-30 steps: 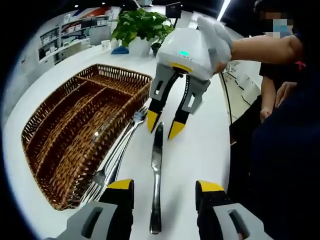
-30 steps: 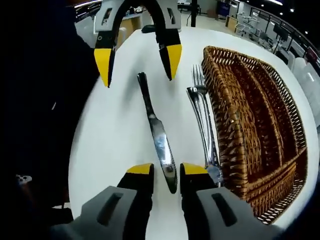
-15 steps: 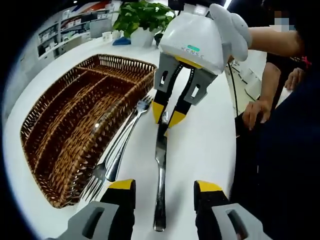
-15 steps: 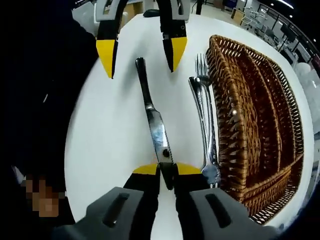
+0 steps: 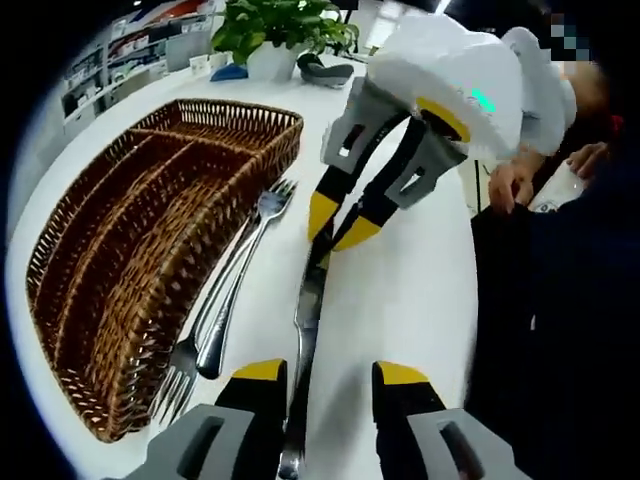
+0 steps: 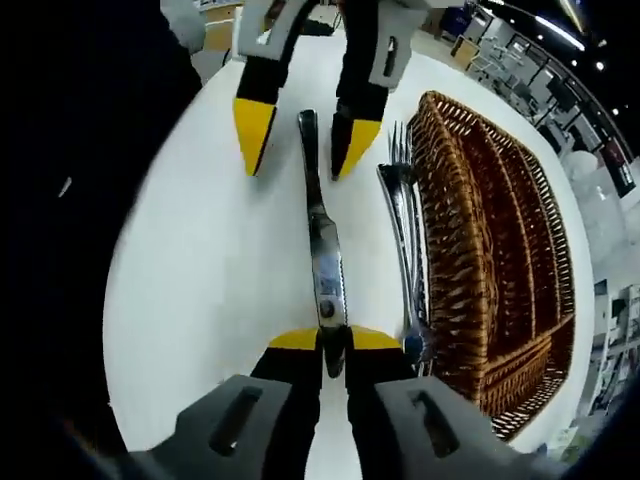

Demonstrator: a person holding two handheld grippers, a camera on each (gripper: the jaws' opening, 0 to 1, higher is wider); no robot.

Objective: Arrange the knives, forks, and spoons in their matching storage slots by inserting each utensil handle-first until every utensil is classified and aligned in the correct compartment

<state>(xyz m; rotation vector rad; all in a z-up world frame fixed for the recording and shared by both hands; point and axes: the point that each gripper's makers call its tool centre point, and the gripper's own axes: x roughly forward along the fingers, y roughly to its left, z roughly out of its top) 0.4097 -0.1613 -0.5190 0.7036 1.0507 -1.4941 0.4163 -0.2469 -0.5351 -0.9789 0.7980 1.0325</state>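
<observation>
1. Knife lying flat on the white table, blade end toward the right tool, handle end reaching between the jaws of the left tool; also seen in the left gripper view, running up from the bottom edge.
2. Right tool closed on the knife's blade end, yellow tips pressed against both sides of the metal; from the left gripper view seen coming down over the far end of the knife, held by a gloved hand.
3. Left tool open, its 2 yellow tips standing on either side of the knife handle with a gap on the right side; whether the left tip touches the handle, cannot tell. Seen from the right gripper view with the handle end lying between its spread jaws.
4. Fork and spoon lying side by side just beside the knife, between it and the basket, close together and parallel.
5. Wicker basket with long compartments resting on the table just beside the fork and spoon, its near wall close to them; compartments bare of utensils where visible.
6. Potted green plant standing on the table beyond the basket's far end.
</observation>
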